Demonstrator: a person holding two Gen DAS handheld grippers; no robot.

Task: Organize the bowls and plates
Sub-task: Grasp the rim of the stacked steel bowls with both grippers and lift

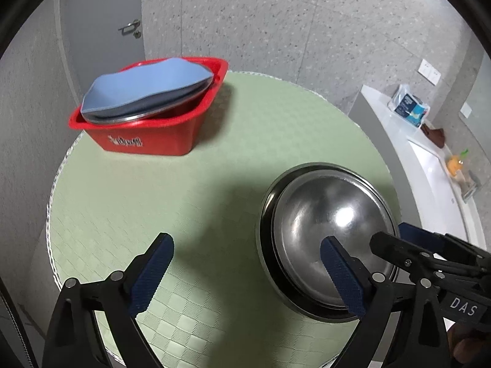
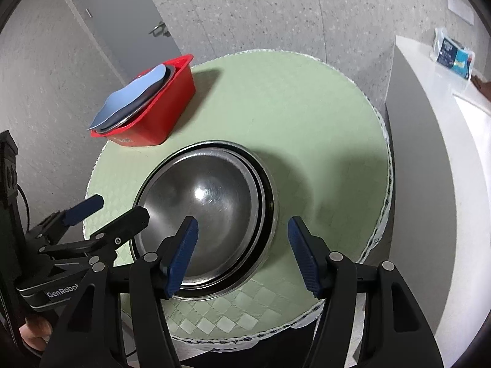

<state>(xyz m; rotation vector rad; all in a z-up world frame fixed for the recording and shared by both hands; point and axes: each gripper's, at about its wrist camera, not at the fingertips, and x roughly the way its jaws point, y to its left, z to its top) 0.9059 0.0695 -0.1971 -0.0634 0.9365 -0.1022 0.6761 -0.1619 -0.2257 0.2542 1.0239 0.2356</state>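
Observation:
A stack of nested steel bowls [image 1: 328, 224] stands on the round green table [image 1: 214, 159]; it also shows in the right wrist view [image 2: 208, 211]. A red plastic basket [image 1: 147, 135] at the table's far left holds a steel plate under a blue plate [image 1: 147, 86]; the basket [image 2: 159, 113] shows in the right wrist view too. My left gripper [image 1: 247, 260] is open and empty, its right finger over the bowl's near edge. My right gripper [image 2: 242, 239] is open and empty, its fingers straddling the stack's near right rim.
A white counter [image 1: 429, 165] runs along the right with a blue-and-white packet [image 1: 409, 107], a brown object and an orange bottle [image 1: 457, 165]. A grey door [image 1: 101, 24] stands behind the basket. The table's edge lies close below both grippers.

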